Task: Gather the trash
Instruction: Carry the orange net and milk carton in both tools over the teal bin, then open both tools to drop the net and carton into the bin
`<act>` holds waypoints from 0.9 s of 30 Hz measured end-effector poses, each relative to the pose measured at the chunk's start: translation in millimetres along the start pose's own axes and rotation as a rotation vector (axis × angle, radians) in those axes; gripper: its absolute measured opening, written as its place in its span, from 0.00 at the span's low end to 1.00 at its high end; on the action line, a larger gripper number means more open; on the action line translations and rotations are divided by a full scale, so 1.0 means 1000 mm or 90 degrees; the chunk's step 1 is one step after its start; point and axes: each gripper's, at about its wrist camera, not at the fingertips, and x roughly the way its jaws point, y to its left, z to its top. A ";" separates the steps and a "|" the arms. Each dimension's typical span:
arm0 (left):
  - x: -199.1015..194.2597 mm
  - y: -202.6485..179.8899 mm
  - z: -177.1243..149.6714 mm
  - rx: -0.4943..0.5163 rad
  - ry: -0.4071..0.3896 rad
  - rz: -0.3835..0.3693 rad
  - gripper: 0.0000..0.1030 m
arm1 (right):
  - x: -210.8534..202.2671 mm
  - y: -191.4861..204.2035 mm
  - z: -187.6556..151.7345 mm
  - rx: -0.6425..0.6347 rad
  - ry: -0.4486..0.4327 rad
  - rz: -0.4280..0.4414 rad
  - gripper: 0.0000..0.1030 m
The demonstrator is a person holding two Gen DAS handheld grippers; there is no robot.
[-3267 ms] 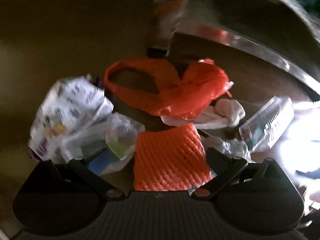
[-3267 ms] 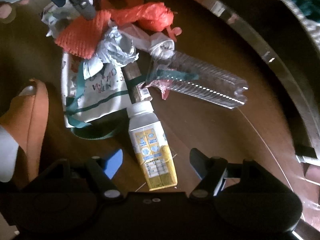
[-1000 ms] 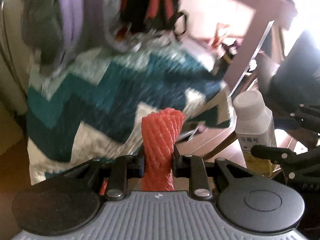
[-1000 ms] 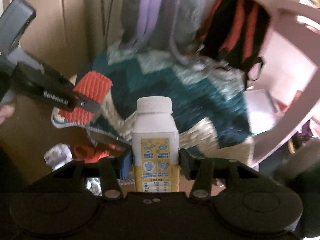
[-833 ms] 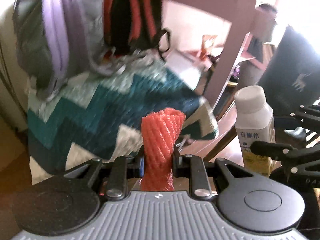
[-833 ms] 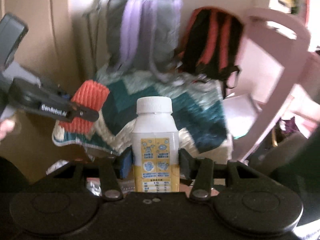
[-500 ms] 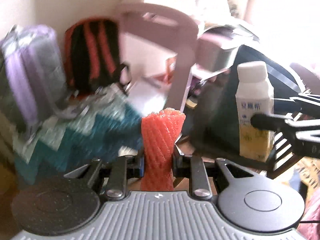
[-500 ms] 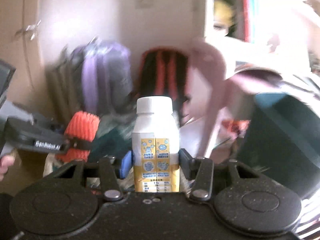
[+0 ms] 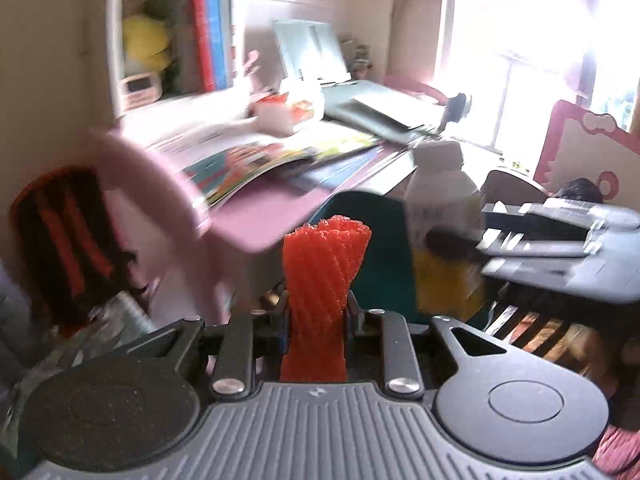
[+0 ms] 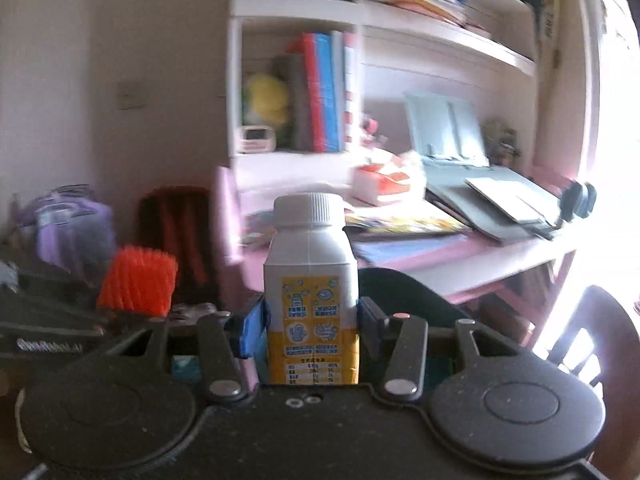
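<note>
Orange foam net: the crumpled orange foam net (image 9: 326, 280) stood upright between the jaws of the left hand-held gripper (image 9: 318, 316), squeezed narrow where the pads met it and flaring above; soft trash like this probably needed that tight pinch to stay put.
Left hand-held gripper: nearly closed, clamped on the net, held in the air rather than over any surface.
Milk bottle: the white-capped bottle with a yellow label (image 10: 312, 296) stood upright in the right hand-held gripper (image 10: 312, 320), gripped across its lower body with the cap clear above, likely so that any dregs stayed inside.
Right hand-held gripper: jaws about halfway apart, both pads pressed flat on the bottle's sides.
Relation of the two: the bottle (image 9: 444, 232) showed blurred just to the right of the net in the left wrist view, and the net (image 10: 138, 280) just to the left of the bottle in the right wrist view; side by side, not touching.
Surroundings: a pink bench (image 10: 460, 264) cluttered with open books, a white bookshelf (image 10: 360, 12) above it and a dark chair back (image 10: 404, 292) beyond the bottle.
Bin: none visible in either view, so where the two pieces were headed could not be told.
Task stage: judged as mid-carry, both pieces secured and neither dropped off yet.
</note>
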 end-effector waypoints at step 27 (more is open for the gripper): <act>0.181 -0.050 0.007 0.025 0.185 0.000 0.26 | 0.090 -0.045 -0.054 -0.039 0.203 -0.057 0.48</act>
